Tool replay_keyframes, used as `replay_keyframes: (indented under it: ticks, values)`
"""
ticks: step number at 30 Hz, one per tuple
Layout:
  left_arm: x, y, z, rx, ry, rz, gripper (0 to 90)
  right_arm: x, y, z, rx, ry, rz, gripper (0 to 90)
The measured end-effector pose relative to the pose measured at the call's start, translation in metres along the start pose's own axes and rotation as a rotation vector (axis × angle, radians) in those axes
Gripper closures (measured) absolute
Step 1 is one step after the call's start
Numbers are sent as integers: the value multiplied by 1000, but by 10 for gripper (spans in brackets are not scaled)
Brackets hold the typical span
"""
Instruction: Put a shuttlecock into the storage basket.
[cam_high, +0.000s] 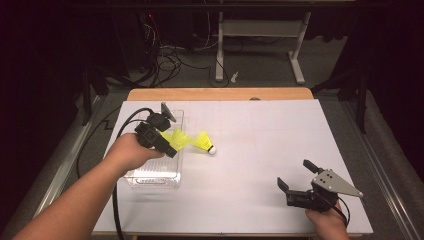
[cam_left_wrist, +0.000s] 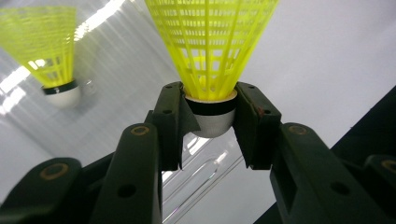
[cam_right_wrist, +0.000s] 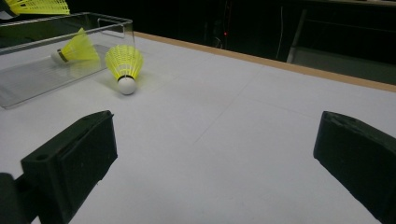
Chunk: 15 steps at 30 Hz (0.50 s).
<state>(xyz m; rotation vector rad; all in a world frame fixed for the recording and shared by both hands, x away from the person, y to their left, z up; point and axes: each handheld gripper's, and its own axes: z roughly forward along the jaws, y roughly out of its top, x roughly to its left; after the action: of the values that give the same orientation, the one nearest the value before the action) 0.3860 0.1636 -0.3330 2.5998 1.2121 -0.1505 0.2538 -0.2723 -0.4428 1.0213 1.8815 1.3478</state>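
My left gripper (cam_high: 167, 136) is shut on the white cork of a yellow shuttlecock (cam_high: 182, 140) and holds it above the clear plastic box (cam_high: 150, 181). In the left gripper view, the jaws clamp the cork (cam_left_wrist: 213, 116) from both sides and the skirt fans upward. A second shuttlecock (cam_right_wrist: 77, 49) lies inside the box. A third (cam_high: 206, 143) rests on the white table just right of the box, cork down toward me. My right gripper (cam_high: 294, 173) stands open near the front right of the table, with nothing between its jaws (cam_right_wrist: 219, 140).
White sheet (cam_high: 260, 150) covers the table, with a wooden edge (cam_high: 220, 94) at the far side. The left gripper's cable (cam_high: 116, 210) trails off the front left. Beyond the table stand desk legs (cam_high: 219, 55) and floor cables (cam_high: 170, 57).
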Motion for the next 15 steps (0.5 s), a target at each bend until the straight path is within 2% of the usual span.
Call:
replay_keyframes:
  ticks: [15]
  values:
    - [28,-11,3,18,39,-86,653,0,0,1,6,2,1,1]
